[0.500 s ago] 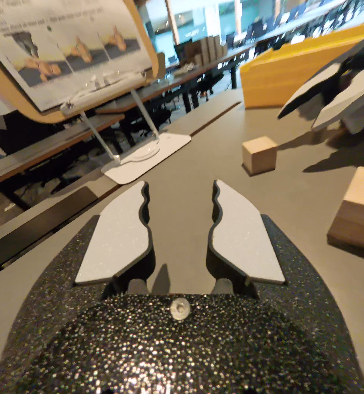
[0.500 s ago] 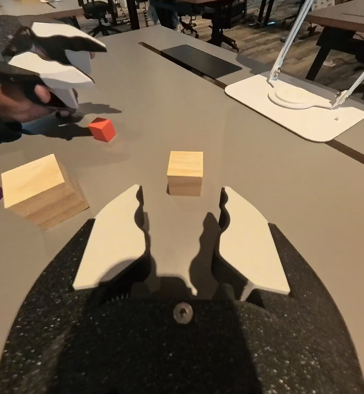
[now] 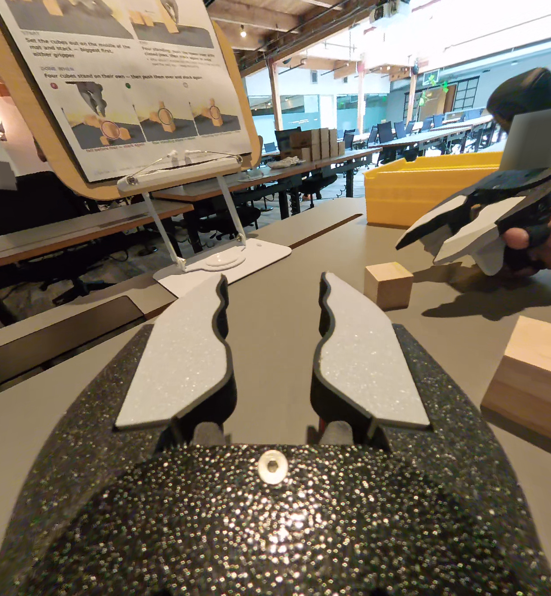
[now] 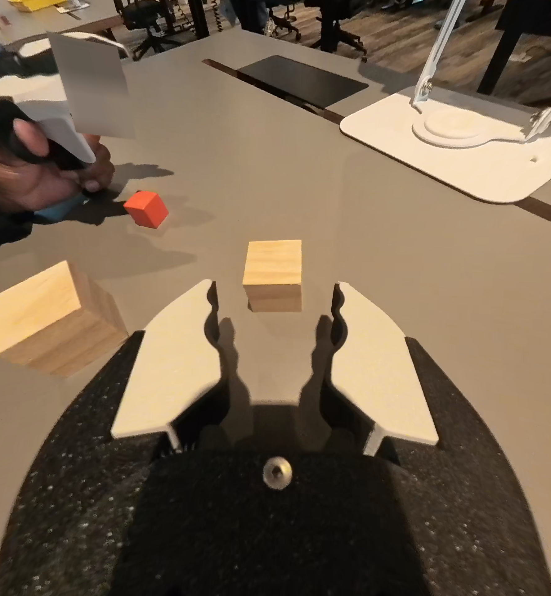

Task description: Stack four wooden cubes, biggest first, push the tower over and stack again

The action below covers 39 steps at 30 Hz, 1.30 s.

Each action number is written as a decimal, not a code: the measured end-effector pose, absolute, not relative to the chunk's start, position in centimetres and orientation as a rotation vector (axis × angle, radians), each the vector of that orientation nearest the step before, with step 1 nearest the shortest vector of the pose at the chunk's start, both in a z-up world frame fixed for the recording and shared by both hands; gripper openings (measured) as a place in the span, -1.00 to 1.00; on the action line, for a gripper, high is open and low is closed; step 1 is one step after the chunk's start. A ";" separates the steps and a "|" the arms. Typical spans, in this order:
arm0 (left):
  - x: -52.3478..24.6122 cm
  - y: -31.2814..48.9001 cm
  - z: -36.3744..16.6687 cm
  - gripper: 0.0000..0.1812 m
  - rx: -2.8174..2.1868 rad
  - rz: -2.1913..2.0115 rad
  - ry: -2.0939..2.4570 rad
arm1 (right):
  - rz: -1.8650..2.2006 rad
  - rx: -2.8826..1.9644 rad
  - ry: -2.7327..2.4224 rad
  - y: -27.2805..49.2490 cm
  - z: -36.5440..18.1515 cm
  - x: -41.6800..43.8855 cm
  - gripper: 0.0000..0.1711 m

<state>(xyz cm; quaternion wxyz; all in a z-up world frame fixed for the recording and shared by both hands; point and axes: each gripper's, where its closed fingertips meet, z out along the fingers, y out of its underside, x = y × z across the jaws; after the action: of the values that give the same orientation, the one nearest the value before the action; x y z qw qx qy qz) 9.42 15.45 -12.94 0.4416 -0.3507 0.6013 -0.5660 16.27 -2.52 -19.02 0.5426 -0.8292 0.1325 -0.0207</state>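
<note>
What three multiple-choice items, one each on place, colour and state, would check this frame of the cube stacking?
1. Where is the medium wooden cube?
A. On the big wooden cube
B. On the grey table, just ahead of the right claw
C. In the yellow bin

2. What colour is the small cube near the hand?
A. Orange-red
B. Green
C. White

3. How is the right claw?
A. Shut on a cube
B. Shut, empty
C. Open, empty

Answers:
1 B: it stands alone on the table, apart from the big wooden cube.
2 A: its faces are orange-red.
3 C: its fingers stand apart with only table between them.
</note>
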 end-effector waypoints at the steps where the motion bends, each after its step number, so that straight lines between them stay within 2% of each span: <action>1: 9.5 15.5 -12.9 -0.41 -0.876 -1.412 1.486 | -0.041 -1.974 0.323 -2.4 -19.1 16.4 -0.20; 20: 10.4 15.1 -13.3 -0.42 -0.889 -1.377 1.512 | -0.177 -2.240 0.303 -0.7 -22.6 16.5 -0.27; 23: 10.4 15.2 -13.3 -0.42 -0.893 -1.376 1.510 | -0.202 -2.267 0.301 -0.5 -22.9 16.5 -0.48; 24: 10.4 15.2 -13.3 -0.42 -0.893 -1.375 1.510 | -0.218 -2.264 0.304 -0.6 -22.8 16.6 -0.48; 28: 10.4 15.3 -13.3 -0.42 -0.901 -1.372 1.508 | -0.170 -2.153 0.209 -0.5 -21.3 15.3 -0.48; 35: 10.2 15.9 -13.5 -0.43 -0.916 -1.342 1.507 | 0.149 -1.834 -0.210 -0.6 -15.0 6.8 -0.48; 39: 10.1 16.4 -13.6 -0.43 -0.928 -1.317 1.506 | 0.167 -1.865 -0.399 -0.2 -15.3 2.9 -0.48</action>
<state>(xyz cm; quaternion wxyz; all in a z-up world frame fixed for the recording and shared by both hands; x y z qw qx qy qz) 10.11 16.39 -13.62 0.4514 -0.3754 0.6094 -0.5328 2.85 -0.18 -15.26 0.5757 -0.7965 -0.1704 0.0714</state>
